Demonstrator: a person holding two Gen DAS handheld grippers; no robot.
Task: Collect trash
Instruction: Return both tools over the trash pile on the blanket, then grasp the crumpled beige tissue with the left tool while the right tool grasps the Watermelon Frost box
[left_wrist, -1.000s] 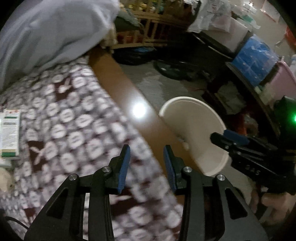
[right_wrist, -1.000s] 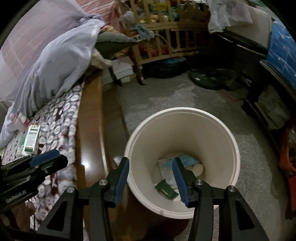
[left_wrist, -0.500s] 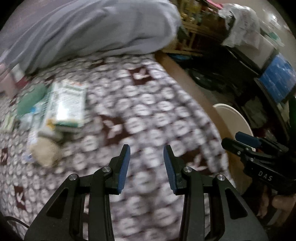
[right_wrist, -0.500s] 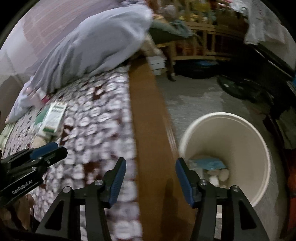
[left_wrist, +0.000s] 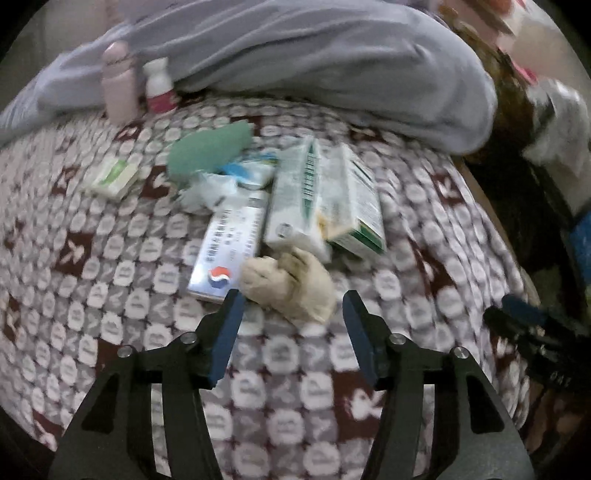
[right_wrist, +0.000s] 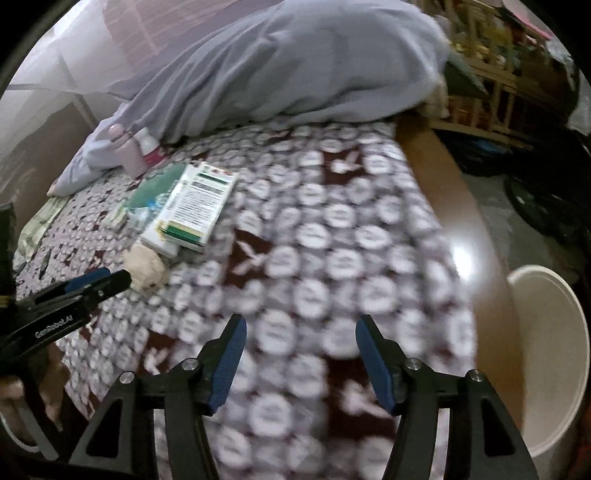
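Both tongs have swung from the round white plastic bucket back over the bed; left tongs opening, empty, just short of the crumpled beige tissue wad; right tongs opening, empty; another pickup is starting.

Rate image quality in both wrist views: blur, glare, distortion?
Left wrist: motion blur smears the patterned bedspread and carton print; strong fisheye bending, dark vignette corners. Right wrist: heavier blur on the bedspread near the lens, a glare spot on the wooden bed rail, dim room behind.
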